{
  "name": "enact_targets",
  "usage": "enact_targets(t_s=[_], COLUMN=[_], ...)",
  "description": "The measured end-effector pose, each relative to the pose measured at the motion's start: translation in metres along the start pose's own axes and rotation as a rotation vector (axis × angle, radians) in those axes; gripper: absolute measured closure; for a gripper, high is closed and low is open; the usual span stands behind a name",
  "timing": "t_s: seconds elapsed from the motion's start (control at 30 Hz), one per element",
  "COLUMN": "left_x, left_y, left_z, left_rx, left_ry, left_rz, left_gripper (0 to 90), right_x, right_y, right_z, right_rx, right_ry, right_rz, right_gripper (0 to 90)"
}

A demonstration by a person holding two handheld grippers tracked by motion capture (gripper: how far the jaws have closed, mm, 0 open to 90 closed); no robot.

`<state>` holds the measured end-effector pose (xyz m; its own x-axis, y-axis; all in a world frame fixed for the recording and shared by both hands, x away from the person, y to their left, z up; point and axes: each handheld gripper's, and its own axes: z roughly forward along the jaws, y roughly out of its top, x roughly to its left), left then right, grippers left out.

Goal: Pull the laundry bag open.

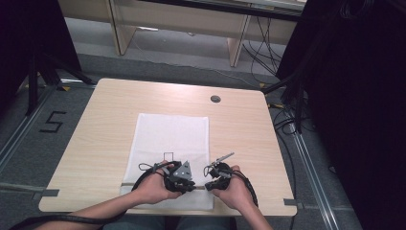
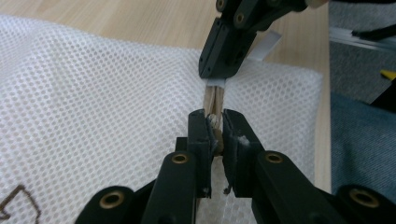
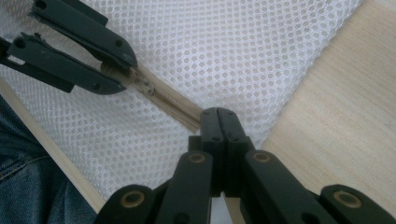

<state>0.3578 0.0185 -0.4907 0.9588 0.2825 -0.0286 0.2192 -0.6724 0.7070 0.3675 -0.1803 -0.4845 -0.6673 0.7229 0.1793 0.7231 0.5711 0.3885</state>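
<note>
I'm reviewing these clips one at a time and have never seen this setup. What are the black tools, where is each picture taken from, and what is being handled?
There is no robot here. A person sits at a wooden table and holds a hand-operated gripper in each hand. The high view looks down from above the person. Each of the other two views comes from a camera riding on one gripper and looking along its black fingers.

On the table lies a white mesh laundry bag with a beige zipper along its near edge.

The left gripper is closed on the zipper's slider. The right gripper is pinched shut on the zipper's end at the bag's corner, apparently holding it steady. The two grippers sit close together, with a short stretch of closed zipper between them.
</note>
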Motion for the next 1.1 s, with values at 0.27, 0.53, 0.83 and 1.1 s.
enact_targets(t_s=[0.27,0.53,0.83,1.1], left_x=[-0.0001,0.0004,0.0006,0.0013], left_y=[-0.0008,-0.0026,-0.0034,-0.0047], left_z=[-0.0015,-0.0038,-0.0055,-0.0078], left_rx=[-0.004,0.003,-0.004,-0.001], left_ry=[0.001,0.007,0.001,0.008], left_rz=[-0.004,-0.001,-0.008,0.000], left_gripper=[81.8,81.8,81.8,81.8], right_x=[0.0017,0.0021,0.0013,0.0015], right_y=[0.0000,0.0002,0.0000,0.0001], right_z=[-0.0010,-0.0013,-0.0009,-0.0010], right_rx=[0.011,0.022,0.009,0.011], right_ry=[0.000,-0.005,0.000,-0.003], right_rz=[0.016,0.034,0.018,0.016], right_gripper=[90.0,90.0,90.0,90.0])
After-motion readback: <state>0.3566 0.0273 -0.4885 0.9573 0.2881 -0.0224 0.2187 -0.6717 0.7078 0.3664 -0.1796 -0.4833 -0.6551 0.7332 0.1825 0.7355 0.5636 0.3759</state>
